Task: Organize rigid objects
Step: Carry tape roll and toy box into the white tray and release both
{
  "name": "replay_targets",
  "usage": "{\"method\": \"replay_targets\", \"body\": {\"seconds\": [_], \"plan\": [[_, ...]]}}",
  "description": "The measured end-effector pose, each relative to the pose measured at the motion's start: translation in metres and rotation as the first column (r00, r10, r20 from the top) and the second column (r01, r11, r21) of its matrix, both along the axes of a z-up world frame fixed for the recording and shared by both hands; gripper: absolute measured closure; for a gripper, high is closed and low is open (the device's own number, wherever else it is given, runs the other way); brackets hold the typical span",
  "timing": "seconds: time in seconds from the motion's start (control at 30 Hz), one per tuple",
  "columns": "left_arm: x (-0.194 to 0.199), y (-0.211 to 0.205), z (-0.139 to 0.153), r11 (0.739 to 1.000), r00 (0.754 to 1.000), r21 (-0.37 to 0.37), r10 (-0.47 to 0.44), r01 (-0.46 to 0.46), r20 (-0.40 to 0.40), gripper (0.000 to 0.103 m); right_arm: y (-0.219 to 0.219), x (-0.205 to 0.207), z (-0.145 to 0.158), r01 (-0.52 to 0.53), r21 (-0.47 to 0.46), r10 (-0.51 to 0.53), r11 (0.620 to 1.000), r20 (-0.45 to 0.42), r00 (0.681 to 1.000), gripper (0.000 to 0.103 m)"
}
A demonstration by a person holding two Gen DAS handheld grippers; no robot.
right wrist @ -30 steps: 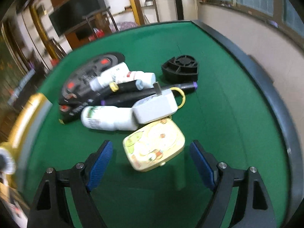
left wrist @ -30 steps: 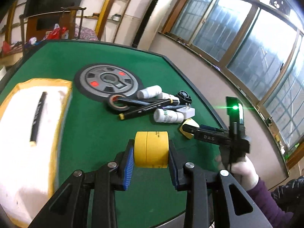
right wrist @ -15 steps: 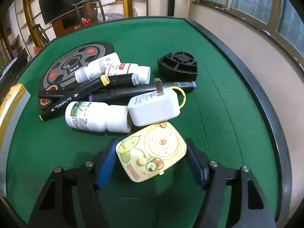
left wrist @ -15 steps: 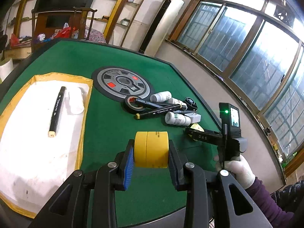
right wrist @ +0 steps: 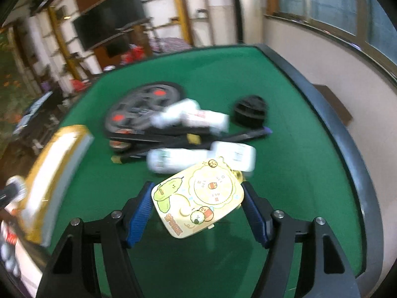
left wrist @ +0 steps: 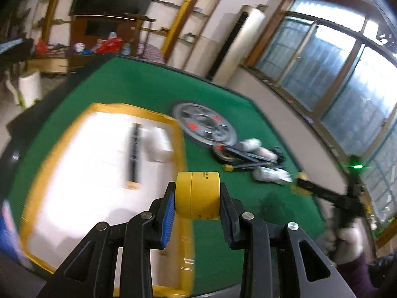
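Left gripper (left wrist: 197,200) clenched on tape roll (left wrist: 197,193), white tray (left wrist: 82,173) ahead-left (nearer this hand). Right gripper (right wrist: 197,211) just closed, grasping cartoon tin (right wrist: 198,201).

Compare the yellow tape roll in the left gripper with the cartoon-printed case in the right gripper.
The yellow tape roll is a plain cylinder; the cartoon-printed case is flat, rounded-rectangular, cream with pictures. The roll sits square between the fingers; the case is skewed. Both are gripped, lifted off the green table.

Ahead of me open green table (right wrist: 292,173) on the right, jumbled bottles (right wrist: 178,160) and markers (right wrist: 158,149) blocking the middle, white tray (left wrist: 86,173) left.
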State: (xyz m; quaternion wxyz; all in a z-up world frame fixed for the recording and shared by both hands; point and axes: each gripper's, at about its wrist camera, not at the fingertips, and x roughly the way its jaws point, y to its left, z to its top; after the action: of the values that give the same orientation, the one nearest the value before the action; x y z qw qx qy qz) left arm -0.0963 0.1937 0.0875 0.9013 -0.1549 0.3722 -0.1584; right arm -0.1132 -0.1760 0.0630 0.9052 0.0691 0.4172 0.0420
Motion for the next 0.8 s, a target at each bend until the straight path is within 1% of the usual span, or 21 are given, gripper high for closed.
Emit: {"method": "replay_targets", "body": {"seconds": [0.1,0.17,0.3,0.37,0.47,0.57,0.7,0.8], "plan": [[0.016,0.019,0.002,0.997,0.999,0.068,0.042,-0.042,-0.004,0.07,0.038,0.006,0.017,-0.104,0.036,0.104,0.994,0.025,0.994,0.034],[0.027,0.03,0.001,0.995,0.998,0.085,0.056,-0.055,-0.01,0.07,0.072,0.013,0.025,-0.181,0.049,0.18,0.982,0.036,0.983,0.034],[0.066,0.053,-0.012,0.997,0.994,0.046,0.064,-0.06,-0.085,0.07,0.14,0.029,0.031,-0.316,0.049,0.314,0.948,0.045,0.948,0.034],[0.087,0.059,-0.021,0.997,0.99,0.046,0.074,-0.069,-0.123,0.07,0.179,0.041,0.028,-0.378,0.042,0.377,0.925,0.036,0.926,0.034],[0.115,0.063,-0.038,0.996,0.98,0.046,0.083,-0.076,-0.178,0.07,0.222,0.052,0.02,-0.442,0.022,0.441,0.897,0.021,0.897,0.034],[0.137,0.066,-0.054,0.993,0.972,0.076,0.102,-0.087,-0.213,0.07,0.263,0.064,0.012,-0.502,-0.018,0.502,0.864,0.001,0.865,0.034],[0.155,0.071,-0.069,0.988,0.958,0.111,0.136,-0.111,-0.254,0.069,0.296,0.077,0.0,-0.55,-0.057,0.549,0.833,-0.034,0.835,0.034],[0.16,0.075,-0.067,0.988,0.958,0.099,0.14,-0.118,-0.25,0.068,0.312,0.088,-0.005,-0.57,-0.056,0.568,0.82,-0.051,0.821,0.034]]}}
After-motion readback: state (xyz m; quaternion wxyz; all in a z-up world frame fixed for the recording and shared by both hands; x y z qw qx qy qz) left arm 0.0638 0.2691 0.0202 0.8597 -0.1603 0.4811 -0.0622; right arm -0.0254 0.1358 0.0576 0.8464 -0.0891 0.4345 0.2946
